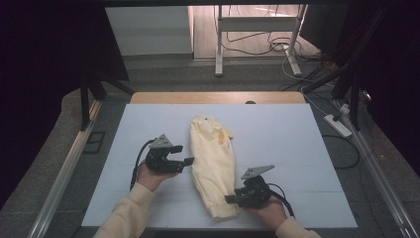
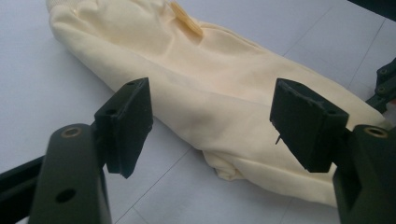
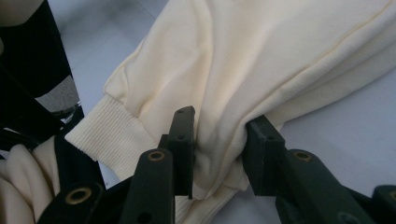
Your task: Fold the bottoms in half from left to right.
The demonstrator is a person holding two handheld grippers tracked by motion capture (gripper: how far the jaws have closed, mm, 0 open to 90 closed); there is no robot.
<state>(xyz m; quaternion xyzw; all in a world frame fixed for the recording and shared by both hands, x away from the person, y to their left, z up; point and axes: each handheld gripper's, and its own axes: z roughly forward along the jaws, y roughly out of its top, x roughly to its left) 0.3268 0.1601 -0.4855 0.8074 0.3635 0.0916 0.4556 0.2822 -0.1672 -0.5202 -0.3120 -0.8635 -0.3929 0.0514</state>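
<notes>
- While the cream sweatshirt already lies folded into a long narrow bundle on the white table, I judge the folding well advanced: sleeves and sides look tucked in, and what seems left is to double the bundle end over end and square it up.
- Right gripper: my jaws have narrowed onto a bunch of cloth at the near end of the bundle; in the right gripper view the pads press the fabric from both sides, so I count this as a hold on the sweatshirt.
- Ribbed cuff: just beside my right jaws, on their left in that view, lying flat and not gripped.
- Left gripper: jaws stand wide with nothing between them; in the left gripper view the sweatshirt lies just ahead of and beyond the tips, its long edge running across the gap, apart from both pads.
- Small yellow tag or patch: on the far part of the garment, well beyond my left jaws.
- Not yet done, by my judgement: the lift of the near end.
</notes>
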